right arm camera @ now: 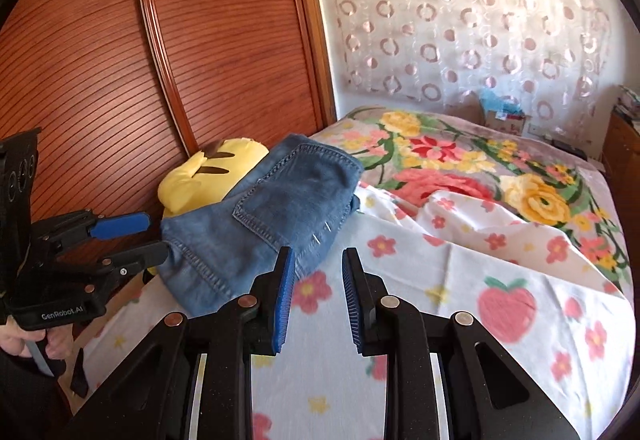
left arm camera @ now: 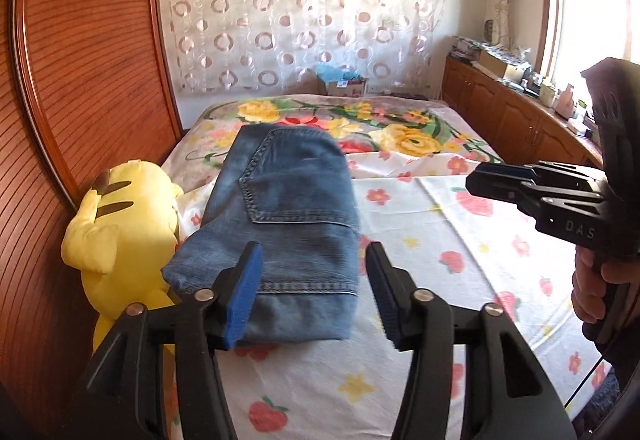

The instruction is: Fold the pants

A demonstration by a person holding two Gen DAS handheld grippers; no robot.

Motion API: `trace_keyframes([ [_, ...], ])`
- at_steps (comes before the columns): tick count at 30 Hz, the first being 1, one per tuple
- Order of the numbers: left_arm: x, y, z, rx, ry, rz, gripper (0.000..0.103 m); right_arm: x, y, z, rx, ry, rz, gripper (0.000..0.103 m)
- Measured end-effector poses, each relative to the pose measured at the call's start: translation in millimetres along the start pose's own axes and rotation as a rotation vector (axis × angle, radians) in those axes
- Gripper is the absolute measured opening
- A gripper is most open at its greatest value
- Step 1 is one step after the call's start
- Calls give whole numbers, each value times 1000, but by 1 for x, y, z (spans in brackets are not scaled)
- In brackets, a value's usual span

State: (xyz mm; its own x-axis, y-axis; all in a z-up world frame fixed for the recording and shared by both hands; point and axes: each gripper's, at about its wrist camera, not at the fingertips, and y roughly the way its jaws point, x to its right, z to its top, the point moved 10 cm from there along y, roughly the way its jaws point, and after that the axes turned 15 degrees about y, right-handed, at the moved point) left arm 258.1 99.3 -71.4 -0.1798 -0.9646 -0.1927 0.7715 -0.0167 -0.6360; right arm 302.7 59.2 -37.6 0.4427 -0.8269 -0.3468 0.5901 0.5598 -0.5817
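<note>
Two grippers, both empty, held above a bed. Left gripper [left arm camera: 314,294]: jaws spread wide, blue pads [left arm camera: 244,292] facing each other, nothing between them; folded jeans lie beyond and below. Right gripper [right arm camera: 318,300]: jaws parted by a narrow gap, nothing clamped, only the sheet visible through the gap. Each gripper appears in the other's view, carried by a hand [left arm camera: 592,280] on its grip.

One pair of jeans [left arm camera: 280,224]: blue denim, folded into a compact stack, back pocket uppermost, resting on the bed's left side, apart from both grippers.

One sheet [right arm camera: 460,280]: white with pink flowers and red fruit, covering the near part of the bed [left arm camera: 500,280].

One plush toy [left arm camera: 116,236]: yellow with dark stripes, just beside the jeans, against the wooden panel [left arm camera: 92,79].

One blanket [right arm camera: 460,159]: large floral print, covering the far part of the bed.

One curtain [left arm camera: 304,7]: sheer, ringed pattern, behind the bed.

One cabinet [left arm camera: 516,107]: wooden, cluttered top, along the right wall.
</note>
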Motion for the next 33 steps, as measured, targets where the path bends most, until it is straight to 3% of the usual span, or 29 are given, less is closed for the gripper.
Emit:
trace_keyframes([
  [3,9,-15,5,30,16,8,78,-1,-24,-7,26,-1,-13,25],
  [14,48,-64,20,116,32,-13,87,2,-109,-45,112,22,-53,29],
  [16,54,-74,22,137,43,-9,94,2,-120,-51,124,26,-65,30],
  [33,118,-124,28,197,91,-48,94,-4,-224,-96,250,89,-173,50],
])
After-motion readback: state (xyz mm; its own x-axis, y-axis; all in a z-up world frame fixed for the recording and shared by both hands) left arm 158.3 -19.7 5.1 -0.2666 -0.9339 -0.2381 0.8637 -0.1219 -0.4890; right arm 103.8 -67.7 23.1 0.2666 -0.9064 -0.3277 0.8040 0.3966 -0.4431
